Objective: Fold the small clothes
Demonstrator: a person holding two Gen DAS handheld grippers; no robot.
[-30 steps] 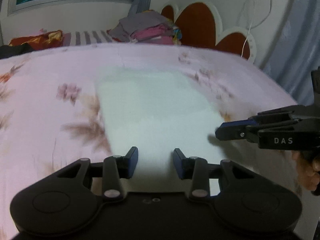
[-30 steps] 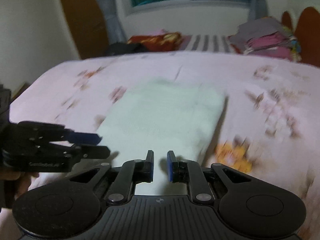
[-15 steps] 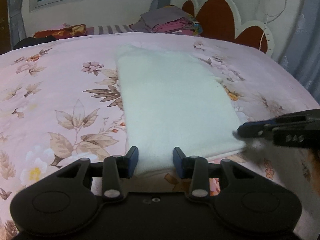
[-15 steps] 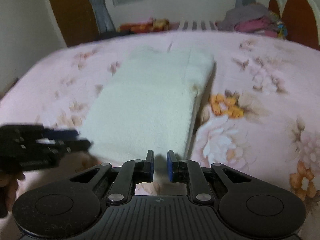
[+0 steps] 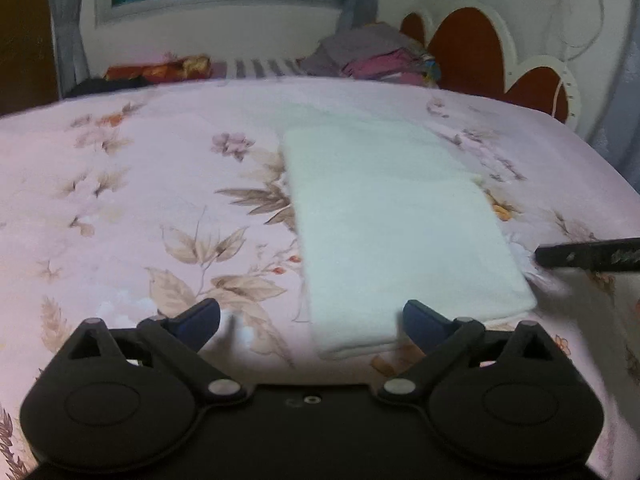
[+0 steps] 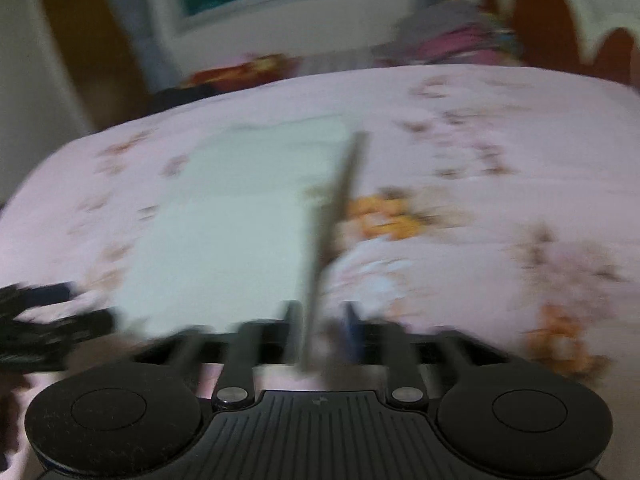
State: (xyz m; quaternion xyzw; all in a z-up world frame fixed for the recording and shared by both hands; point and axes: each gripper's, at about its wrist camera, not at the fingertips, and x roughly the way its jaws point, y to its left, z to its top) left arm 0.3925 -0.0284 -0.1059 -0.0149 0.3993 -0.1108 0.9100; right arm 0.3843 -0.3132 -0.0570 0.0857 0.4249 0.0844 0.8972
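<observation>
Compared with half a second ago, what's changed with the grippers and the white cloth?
The left gripper has opened wide; its fingers were closer together before. The right gripper is blurred by motion and looks slightly wider apart. The folded white cloth stays flat on the floral bed sheet, with neither gripper holding it.

white folded cloth (image 5: pixel 400 232) on pink bedsheet (image 5: pixel 140 184) with brown leaf and flower print (orange blooms too); beyond the cloth, red-brown headboard (image 5: pixel 472 52), white-trimmed; black left gripper (image 5: pixel 308 320), blue pads.
</observation>
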